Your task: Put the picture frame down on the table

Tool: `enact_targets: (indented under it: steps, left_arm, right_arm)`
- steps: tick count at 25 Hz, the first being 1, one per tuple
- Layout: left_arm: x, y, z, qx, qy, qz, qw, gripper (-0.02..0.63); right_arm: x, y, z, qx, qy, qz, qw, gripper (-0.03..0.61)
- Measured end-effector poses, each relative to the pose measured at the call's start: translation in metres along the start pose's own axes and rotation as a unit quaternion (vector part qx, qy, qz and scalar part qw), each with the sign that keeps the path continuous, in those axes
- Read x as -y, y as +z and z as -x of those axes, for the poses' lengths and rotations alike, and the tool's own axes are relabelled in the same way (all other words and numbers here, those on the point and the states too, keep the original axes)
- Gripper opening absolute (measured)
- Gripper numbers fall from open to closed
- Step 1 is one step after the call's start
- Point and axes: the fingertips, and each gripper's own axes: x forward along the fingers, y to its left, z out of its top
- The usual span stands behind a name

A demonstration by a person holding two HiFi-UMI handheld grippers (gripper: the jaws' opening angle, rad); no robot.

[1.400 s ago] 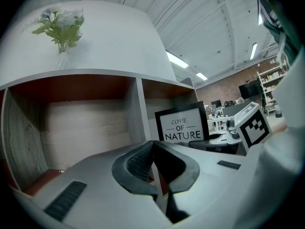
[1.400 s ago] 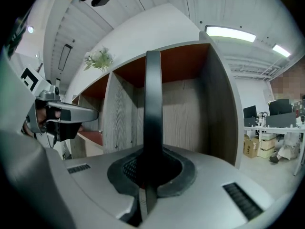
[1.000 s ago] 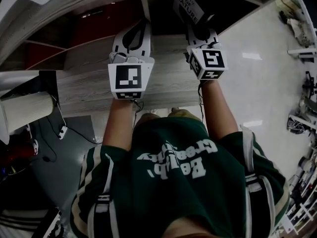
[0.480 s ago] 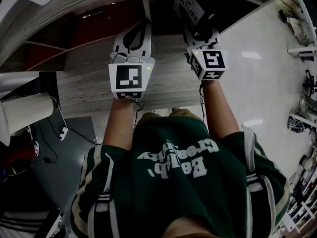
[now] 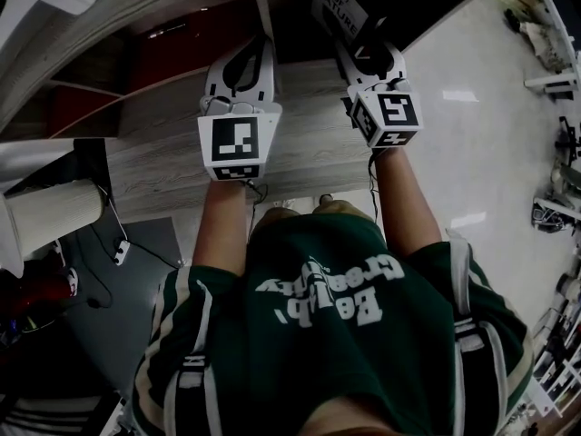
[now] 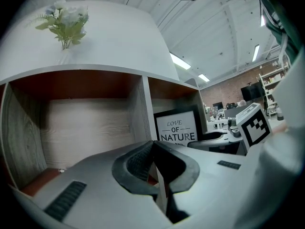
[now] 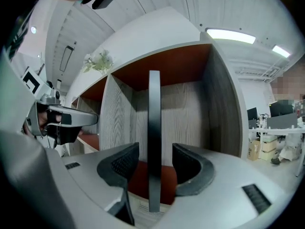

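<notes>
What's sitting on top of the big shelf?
A little bunch of pale flowers with green leaves stands on the shelf top. No vase shows; the stems' lower ends seem hidden by its curved white edge.

The picture frame (image 6: 175, 130) showed a black border around a white print with black lettering. The shelf unit (image 6: 86, 128) wore pale grey wood grain on its back panels and dividers, with reddish-brown compartment ceilings and floors under a plain white top. The flowers (image 6: 65, 20) were white with green leaves. The person's shirt (image 5: 336, 334) was dark green, lettered in white, with white-striped sleeves. The floor (image 5: 490, 153) was a glossy off-white.
</notes>
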Motion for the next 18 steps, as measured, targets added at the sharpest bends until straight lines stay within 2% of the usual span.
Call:
enact_targets:
  steps: [13, 18]
  left_arm:
    - [0.005, 0.015, 0.043, 0.018, -0.025, -0.005, 0.9995, 0.02]
    - [0.005, 0.02, 0.07, 0.027, -0.036, -0.008, 0.999, 0.02]
  right_arm:
    - [-0.012, 0.018, 0.056, 0.014, -0.036, 0.007, 0.999, 0.212]
    - [-0.033, 0.028, 0.082, 0.019, -0.045, 0.017, 0.999, 0.212]
